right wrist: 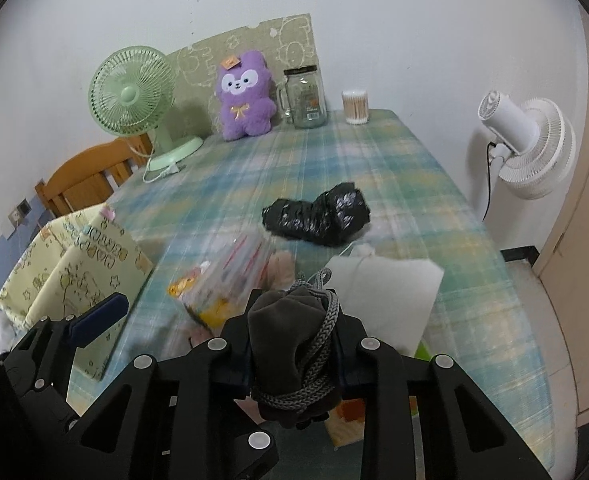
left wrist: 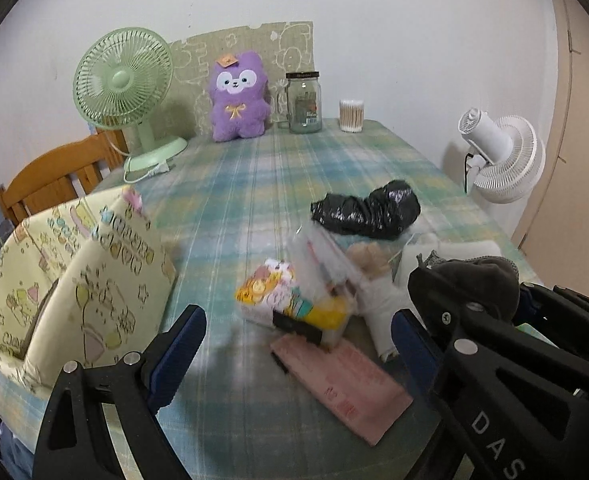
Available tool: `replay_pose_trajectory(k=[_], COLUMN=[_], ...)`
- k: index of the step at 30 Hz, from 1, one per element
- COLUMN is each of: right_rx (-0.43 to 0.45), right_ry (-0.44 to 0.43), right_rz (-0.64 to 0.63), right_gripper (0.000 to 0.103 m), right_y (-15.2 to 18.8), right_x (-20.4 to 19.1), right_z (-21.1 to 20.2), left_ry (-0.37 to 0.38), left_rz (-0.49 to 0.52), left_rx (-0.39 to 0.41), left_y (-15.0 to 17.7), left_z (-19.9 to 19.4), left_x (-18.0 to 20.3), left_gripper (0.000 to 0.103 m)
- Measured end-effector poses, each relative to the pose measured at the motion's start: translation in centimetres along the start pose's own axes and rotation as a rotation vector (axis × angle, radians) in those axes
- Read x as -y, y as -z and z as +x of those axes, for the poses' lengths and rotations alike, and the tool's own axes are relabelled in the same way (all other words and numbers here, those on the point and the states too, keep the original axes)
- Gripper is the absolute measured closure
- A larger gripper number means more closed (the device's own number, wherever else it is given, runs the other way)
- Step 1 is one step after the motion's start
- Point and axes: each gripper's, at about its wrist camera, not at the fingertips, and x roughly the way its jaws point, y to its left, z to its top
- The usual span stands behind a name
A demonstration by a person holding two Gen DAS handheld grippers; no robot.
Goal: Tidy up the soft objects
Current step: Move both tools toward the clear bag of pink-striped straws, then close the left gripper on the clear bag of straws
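At lower centre, the right gripper (right wrist: 294, 344) clamps a grey drawstring pouch (right wrist: 290, 340), hiding its pads. The left gripper (left wrist: 298, 344) gapes open over a blurred snack packet (left wrist: 294, 300).

A dark grey drawstring pouch (right wrist: 290, 340) of soft, velvety cloth stands bunched and upright, its braided grey cord (right wrist: 318, 344) looped down its front. Beyond it a crumpled black plastic bag (right wrist: 318, 216) lies on its side on the plaid worktop (right wrist: 374, 152). To the left a pale yellow fabric bin (left wrist: 74, 280) printed with cartoon figures stands open-topped, beside a blurred colourful packet (left wrist: 290, 300) and a flat pink pack (left wrist: 342, 384).
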Motion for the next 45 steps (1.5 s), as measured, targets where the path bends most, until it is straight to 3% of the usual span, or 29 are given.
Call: replay_pose_trajectory(k=[12,16,23,27,31,34,45], right_rx=[-0.017,-0.033,-0.074,-0.098,-0.104,-0.102,-0.073], right_ry=[0.009,-0.009,-0.038,-0.045,-0.043,-0.044,-0.049], right_rz=[0.004,0.011,0.017,0.008,0.002,-0.001,-0.011], right_gripper=[0.072,0.072,0.072,0.072,0.072,0.072,0.072], right_y=[-2.6,-3.4,-3.7,-3.7,-3.8,-3.9,-5.1], right_x=[1.1,1.6,1.9,1.9,2.0,1.9,1.5], right_z=[1.3,2.3,4.4,5.1,5.2,5.0,2.8], left_ry=[0.015,0.0,-0.006,0.011,0.014,0.013,0.009], left_rz=[0.003,0.01,-0.005,-0.025,-0.031,-0.037,-0.026], left_rx=[-0.039,-0.044,-0.09,-0.115,-0.107,-0.104,-0.087], left_y=[-2.6,-3.4,-3.6,-3.4,-3.1,-3.2,-4.6], left_z=[1.7,2.6,4.5,5.2,5.0,4.8,2.8], left_x=[0.8,1.0,0.8,0.6,0.8,0.8,0.8], left_gripper=[0.008,0.023,0.04,0.064,0.073,0.079,0.082])
